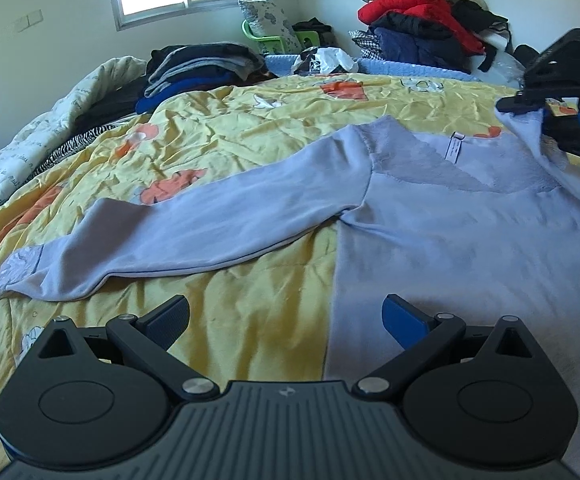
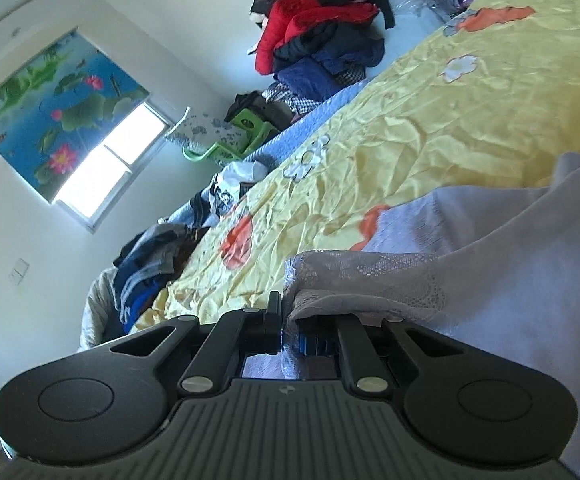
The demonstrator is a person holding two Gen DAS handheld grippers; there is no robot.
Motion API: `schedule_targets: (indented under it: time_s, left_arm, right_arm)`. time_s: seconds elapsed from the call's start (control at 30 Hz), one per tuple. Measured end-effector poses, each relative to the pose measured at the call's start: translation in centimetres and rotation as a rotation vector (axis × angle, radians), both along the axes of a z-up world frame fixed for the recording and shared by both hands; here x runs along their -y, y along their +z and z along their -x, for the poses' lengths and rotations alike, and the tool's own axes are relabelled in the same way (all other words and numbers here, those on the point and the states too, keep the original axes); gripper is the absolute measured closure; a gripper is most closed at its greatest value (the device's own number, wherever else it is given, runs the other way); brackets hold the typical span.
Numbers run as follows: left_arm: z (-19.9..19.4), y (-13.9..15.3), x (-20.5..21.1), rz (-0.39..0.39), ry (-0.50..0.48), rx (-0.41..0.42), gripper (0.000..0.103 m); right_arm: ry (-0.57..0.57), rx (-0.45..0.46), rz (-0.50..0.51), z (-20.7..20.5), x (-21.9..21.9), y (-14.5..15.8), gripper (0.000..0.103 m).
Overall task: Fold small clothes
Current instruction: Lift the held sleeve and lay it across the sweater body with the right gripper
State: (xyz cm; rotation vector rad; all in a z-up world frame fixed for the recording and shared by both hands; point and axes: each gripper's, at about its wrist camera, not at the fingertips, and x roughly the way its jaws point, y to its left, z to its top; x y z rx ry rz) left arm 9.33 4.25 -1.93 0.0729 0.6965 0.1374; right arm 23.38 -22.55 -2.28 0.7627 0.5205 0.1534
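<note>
Pinching the lace cuff [image 2: 353, 280] of the pale blue top [image 1: 449, 232], which hides one pad, the right gripper [image 2: 290, 332] is clamped shut while the left gripper [image 1: 286, 320] gapes empty above the top on the yellow quilt [image 1: 250, 128], its other sleeve [image 1: 194, 232] stretching leftward.

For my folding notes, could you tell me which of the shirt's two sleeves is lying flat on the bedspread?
The sleeve stretched out flat toward the folded clothes pile; the other sleeve's lace cuff is pinched in the right tongs.

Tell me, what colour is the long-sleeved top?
Pale lavender-blue top; seen best in the left wrist view.
</note>
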Motion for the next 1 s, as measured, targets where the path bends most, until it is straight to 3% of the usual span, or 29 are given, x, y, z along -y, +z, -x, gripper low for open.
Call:
schedule_targets:
  time_s: [0.6,1.0]
  left_arm:
    - [-0.4,-0.2,-2.5,0.004,0.043,-0.016,0.0]
    - [-0.2,-0.7,-3.7,0.009,0.069,-0.032,0.0]
  right_arm:
    - [0.104,-0.035,0.086,-2.1,-6.8,-0.6,0.09]
    - [0.197,-0.013,0.293,-3.1,-11.9,-0.1,0.09]
